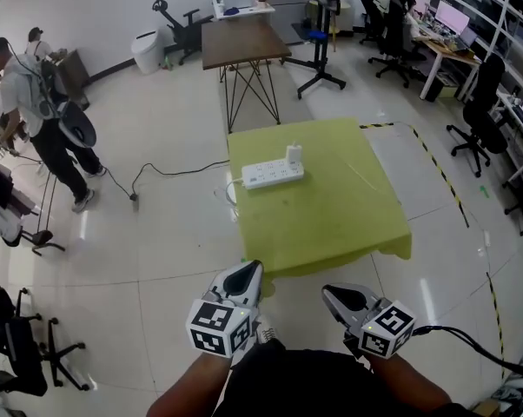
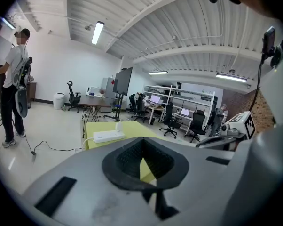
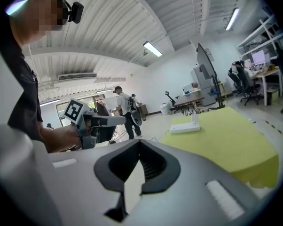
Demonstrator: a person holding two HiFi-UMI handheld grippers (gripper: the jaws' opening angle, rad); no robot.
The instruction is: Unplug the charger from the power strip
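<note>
Charger (image 1: 294,154) plugged in power strip (image 1: 273,175), well apart from our left gripper (image 1: 244,278) & right gripper (image 1: 341,299), both pressed together. Approach step, prob.; next we must reach in, spread jaws.

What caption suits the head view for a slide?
Left gripper and right gripper, both shut, before a green table; charger plugged into power strip.

No words, numbers or brand names can be read anywhere. The marker cube (image 1: 220,327) on the left gripper (image 1: 242,278) and the one on the right gripper (image 1: 347,300) show only black-and-white square codes, no letters. The power strip (image 1: 273,174) on the table (image 1: 366,207) looks blank, though it may carry print too small to make out.
</note>
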